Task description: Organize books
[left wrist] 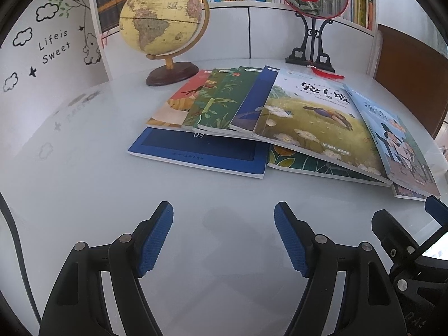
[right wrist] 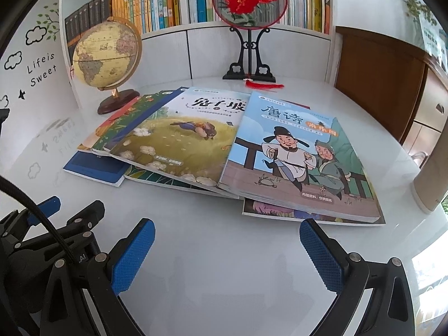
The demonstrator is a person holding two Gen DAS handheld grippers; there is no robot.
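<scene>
Both grippers' fingers point(left wrist: 156, 240) point(right wrist: 322, 254) gape empty before fanned books point(right wrist: 179, 145), spines running away toward the shelf.

Two wrist views — downward, shared books point(left wrist: 308, 123) near.

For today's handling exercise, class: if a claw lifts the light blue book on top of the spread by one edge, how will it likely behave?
The light blue book looks like a thin paperback, so it would probably sag when lifted by one edge. Its cover looks smooth, so it may slide off the meadow book it overlaps. It seems light for its size. The right claw stands open, short of it.
</scene>
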